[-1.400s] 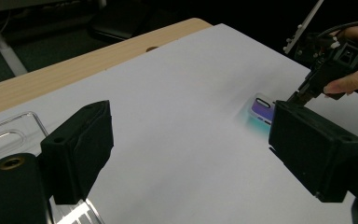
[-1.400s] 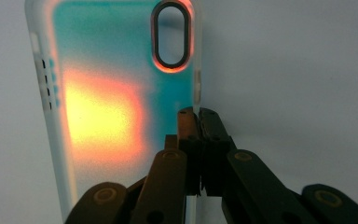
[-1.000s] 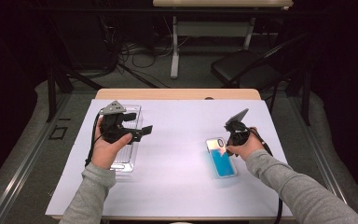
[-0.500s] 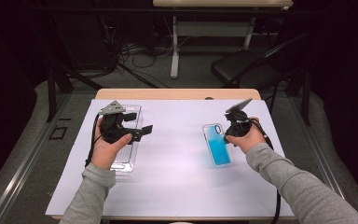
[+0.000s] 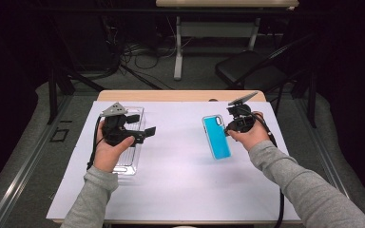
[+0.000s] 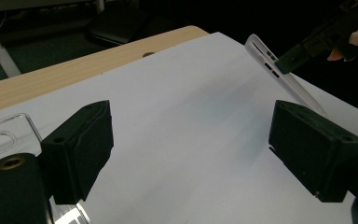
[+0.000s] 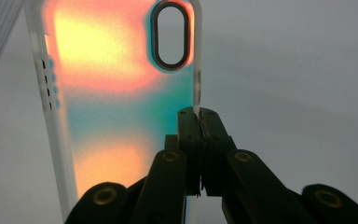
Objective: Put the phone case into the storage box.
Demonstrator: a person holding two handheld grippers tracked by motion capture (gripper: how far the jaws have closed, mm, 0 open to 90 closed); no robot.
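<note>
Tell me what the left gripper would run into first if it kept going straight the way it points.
Probably the phone case held up off the table by the right gripper. The open left gripper looks across the bare white sheet towards it, but depth is unclear; it might pass just below the case.

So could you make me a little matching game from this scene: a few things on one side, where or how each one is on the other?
Things:
1. blue phone case
2. clear tray
3. left gripper
4. right gripper

States:
A. jaws wide apart, holding nothing
B. flat on the white sheet under the left hand
C. pinched by one edge
D. jaws closed on a rim

Pairs: 1-C, 2-B, 3-A, 4-D
</note>
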